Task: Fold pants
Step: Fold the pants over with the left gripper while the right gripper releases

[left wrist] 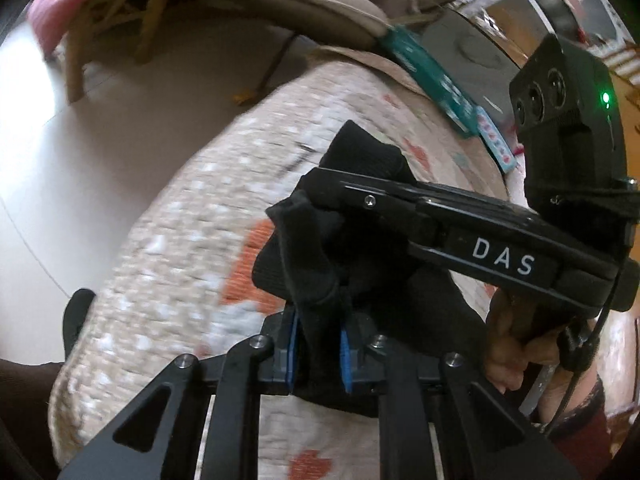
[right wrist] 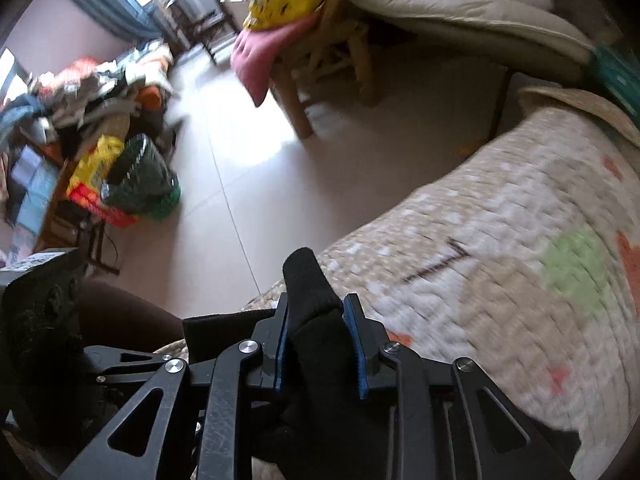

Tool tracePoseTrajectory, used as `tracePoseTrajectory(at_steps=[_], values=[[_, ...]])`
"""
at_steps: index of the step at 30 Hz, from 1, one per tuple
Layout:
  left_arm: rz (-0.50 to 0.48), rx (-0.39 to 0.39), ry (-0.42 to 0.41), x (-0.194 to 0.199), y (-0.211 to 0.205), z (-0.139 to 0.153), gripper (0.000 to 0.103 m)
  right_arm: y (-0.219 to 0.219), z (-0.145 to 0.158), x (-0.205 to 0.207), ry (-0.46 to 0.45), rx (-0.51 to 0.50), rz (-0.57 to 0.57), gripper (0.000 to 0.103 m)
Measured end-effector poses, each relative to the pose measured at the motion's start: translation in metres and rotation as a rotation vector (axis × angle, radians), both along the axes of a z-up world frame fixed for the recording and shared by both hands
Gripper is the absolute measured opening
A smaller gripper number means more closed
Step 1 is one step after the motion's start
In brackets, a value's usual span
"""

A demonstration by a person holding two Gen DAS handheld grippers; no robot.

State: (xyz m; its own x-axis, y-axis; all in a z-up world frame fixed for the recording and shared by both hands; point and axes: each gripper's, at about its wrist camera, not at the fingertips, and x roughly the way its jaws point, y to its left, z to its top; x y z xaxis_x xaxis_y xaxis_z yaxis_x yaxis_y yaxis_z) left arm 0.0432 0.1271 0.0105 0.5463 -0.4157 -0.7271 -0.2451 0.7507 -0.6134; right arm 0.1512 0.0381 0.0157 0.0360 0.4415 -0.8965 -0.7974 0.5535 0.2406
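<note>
Two grippers, left (left wrist: 318, 354) and right (right wrist: 322, 350), are clenched on the black pants (left wrist: 320, 256), which are held bunched above the quilt (left wrist: 172, 216); the right gripper is seen just beside the left.

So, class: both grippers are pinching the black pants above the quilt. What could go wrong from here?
1. The left gripper holds only a bunched ridge of the black pants; the cloth may slip out.
2. The right gripper sits very near the left one, so they might collide.
3. The pants are crumpled over the patterned quilt, so any fold could come out uneven.
</note>
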Motion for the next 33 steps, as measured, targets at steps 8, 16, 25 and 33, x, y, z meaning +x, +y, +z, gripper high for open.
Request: tracePoseTrajectory(at_steps=[8, 16, 25, 33], values=[[-0.149, 0.020, -0.007, 0.012, -0.085, 0.001, 0.016, -0.112, 0.009, 0.006, 0.031, 0.086, -0.193, 0.028], [-0.377, 0.105, -0.054, -0.004, -0.157, 0.005, 0.036, -0.221, -0.008, -0.001, 0.058, 0.101, -0.427, 0.056], [-0.409, 0.137, -0.137, -0.048, -0.108, 0.044, 0.046, -0.319, 0.037, -0.020, -0.120, 0.068, -0.734, 0.066], [-0.218, 0.154, -0.056, -0.007, -0.082, 0.008, 0.046, -0.263, 0.046, -0.057, -0.042, 0.233, -0.689, 0.044]])
